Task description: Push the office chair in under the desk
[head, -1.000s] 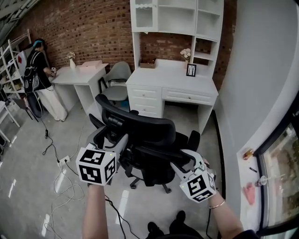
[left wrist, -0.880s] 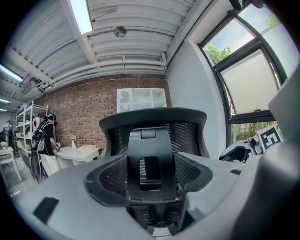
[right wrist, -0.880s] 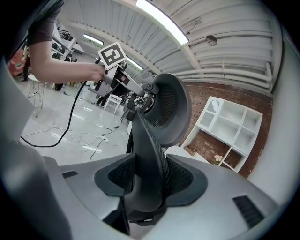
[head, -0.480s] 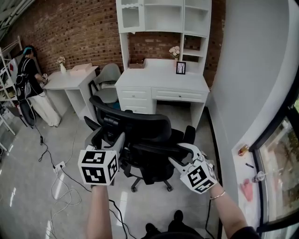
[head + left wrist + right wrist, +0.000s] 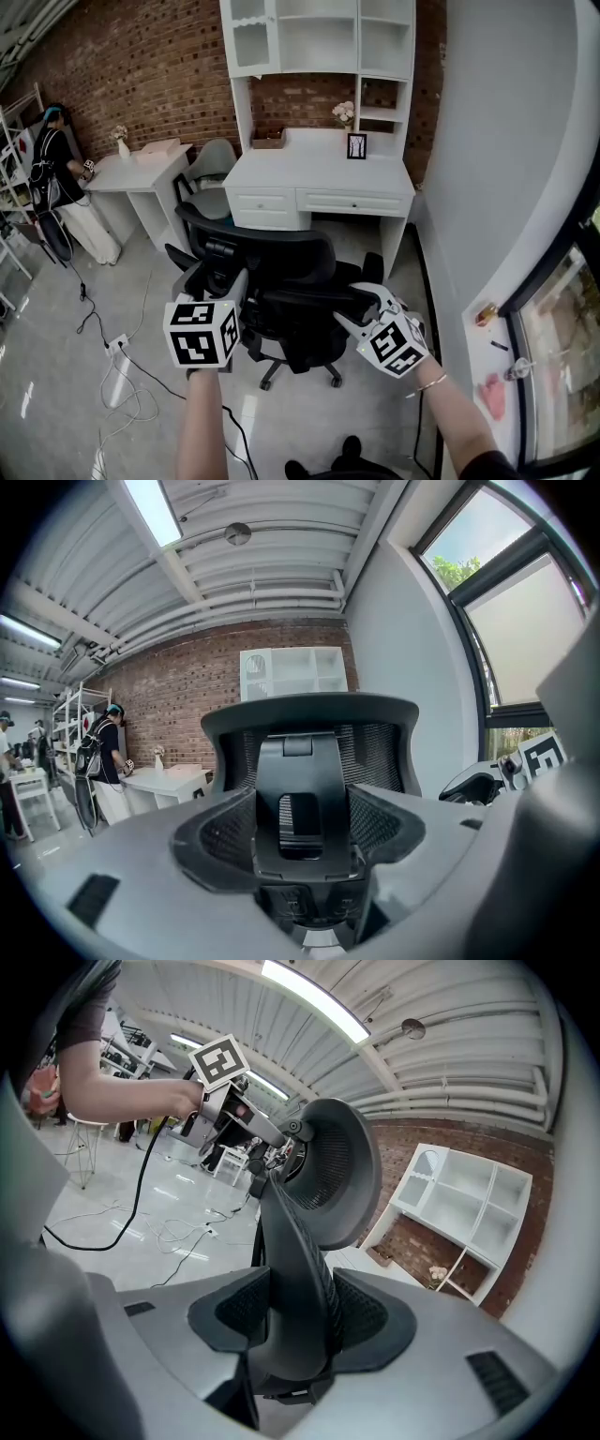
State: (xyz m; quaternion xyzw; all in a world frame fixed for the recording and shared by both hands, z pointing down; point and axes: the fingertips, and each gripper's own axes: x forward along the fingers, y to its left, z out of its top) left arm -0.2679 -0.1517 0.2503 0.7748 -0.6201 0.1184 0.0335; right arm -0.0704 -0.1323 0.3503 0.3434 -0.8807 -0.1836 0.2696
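Observation:
The black office chair (image 5: 281, 272) stands on the floor in front of the white desk (image 5: 319, 169), its backrest toward me and its seat toward the desk's knee gap. My left gripper (image 5: 234, 286) reaches the rear of the backrest. In the left gripper view its pads (image 5: 216, 832) flank the chair's central back spine (image 5: 302, 799) with no gap showing. My right gripper (image 5: 361, 305) is at the backrest's right side. In the right gripper view the backrest's edge (image 5: 300, 1269) sits clamped between the wide-set pads (image 5: 370, 1321).
A white hutch (image 5: 319, 37) tops the desk, with a small frame (image 5: 356, 145) and flowers on it. A second white desk (image 5: 141, 164) and grey chair (image 5: 211, 164) stand left, a person (image 5: 52, 150) beyond. Cables (image 5: 122, 375) lie on the floor. A grey wall (image 5: 497, 141) runs along the right.
The chair and both grippers have moved forward toward the desk, which now sits nearer and more central in the head view. Both grippers stay at the backrest.

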